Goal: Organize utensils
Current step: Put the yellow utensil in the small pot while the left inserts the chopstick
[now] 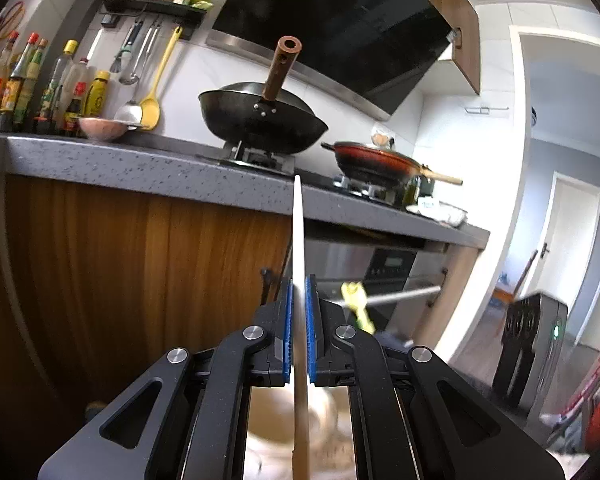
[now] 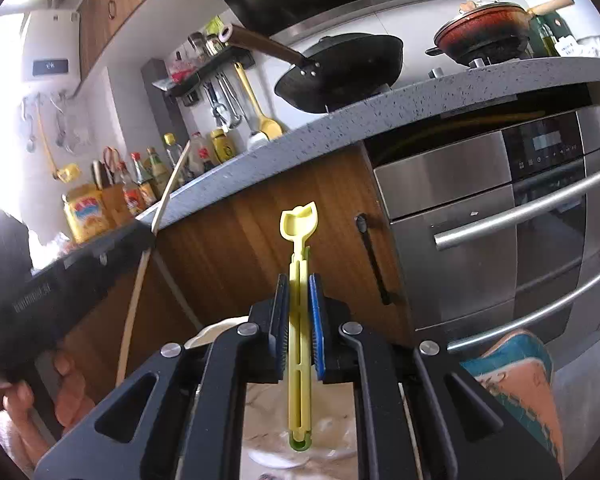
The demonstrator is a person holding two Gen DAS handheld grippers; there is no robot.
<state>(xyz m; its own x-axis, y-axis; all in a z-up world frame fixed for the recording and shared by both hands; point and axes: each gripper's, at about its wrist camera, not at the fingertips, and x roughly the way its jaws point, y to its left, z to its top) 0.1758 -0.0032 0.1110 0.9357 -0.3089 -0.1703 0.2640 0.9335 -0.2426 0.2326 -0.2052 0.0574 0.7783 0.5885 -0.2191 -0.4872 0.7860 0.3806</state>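
L gripper (image 1: 299, 304) is clamped on a thin white stick (image 1: 298, 240), blue pads (image 1: 288, 332) pressed to both its sides; the stick runs upright between them, tip reaching up across the edge of the counter (image 1: 140, 168). What kind of utensil it is can't be told, it shows edge-on. In the R wrist view the same stick (image 2: 168, 188) leans up past the counter (image 2: 340, 120) edge at the left, with a hand (image 2: 66, 384) low beside it.

R gripper (image 2: 299, 308) is closed on a yellow tool (image 2: 300, 288), pads (image 2: 318, 332) tight on its slotted handle; its shaped head sits in front of the wood cabinet (image 2: 240, 248) under the counter, a green bit at its lower end. In the L view the tool (image 1: 356, 300) shows blurred, just right of the L gripper, below the counter.

On the counter: black wok (image 1: 260, 116) w/ brown handle, red pan (image 1: 376, 160) to its right. Bottles (image 1: 40, 88) stand at the counter's far left, a yellow ladle (image 1: 156, 88) hangs above it. Steel oven (image 2: 500, 220) sits under the counter, right of the cabinet
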